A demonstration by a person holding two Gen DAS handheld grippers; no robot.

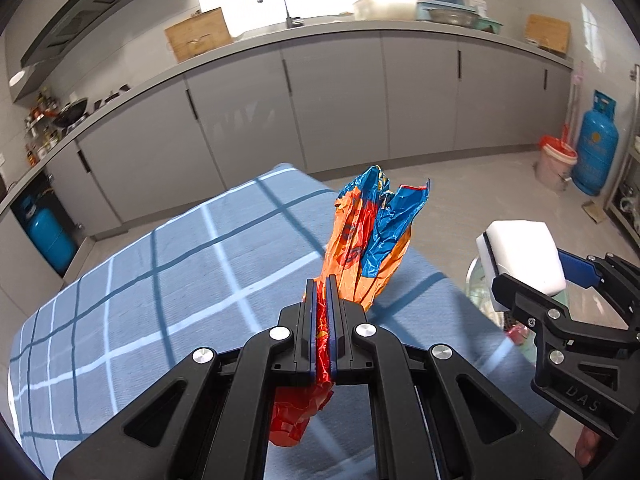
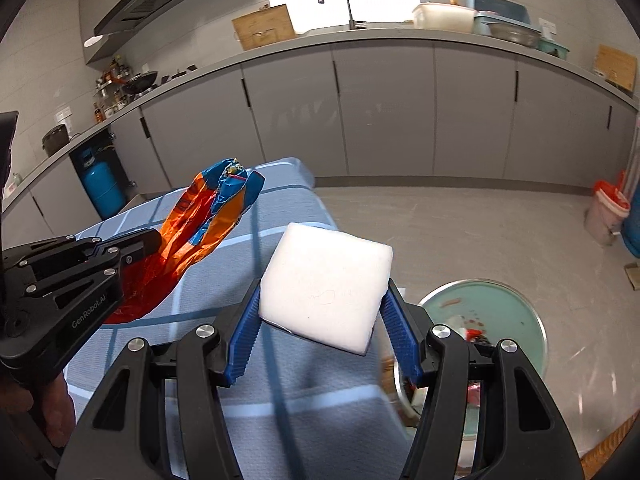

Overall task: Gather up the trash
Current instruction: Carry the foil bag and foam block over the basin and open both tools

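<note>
A: Left gripper (image 1: 320,300) jaws clamped tight on the crumpled snack wrapper (image 1: 372,236), orange/blue/red foil. Its top fans out above the pads and a red tail hangs below. It's held above the blue checked tablecloth (image 1: 160,280), near the right edge.

B: Right gripper (image 2: 320,312) is pinching a white foam block (image 2: 326,288) between the blue ribbed pads (image 2: 244,332), jaws roughly half spread. Block sits past the table's right edge, close to the far right corner.

A: Right view shows the green-rimmed trash bin (image 2: 520,320) on the floor just beside the table edge, scraps inside. In my view it's mostly behind the right gripper, only a sliver of rim.

B: Contents are blurred, can't ID them. Near rim is cut off by my fingers.

A: Left view alone shows the red-lidded bucket (image 1: 556,160) and blue gas cylinder (image 1: 596,144) whole, at the far right wall.

B: Cloth surface bare. Open floor between table and grey cabinets (image 2: 380,120).
</note>
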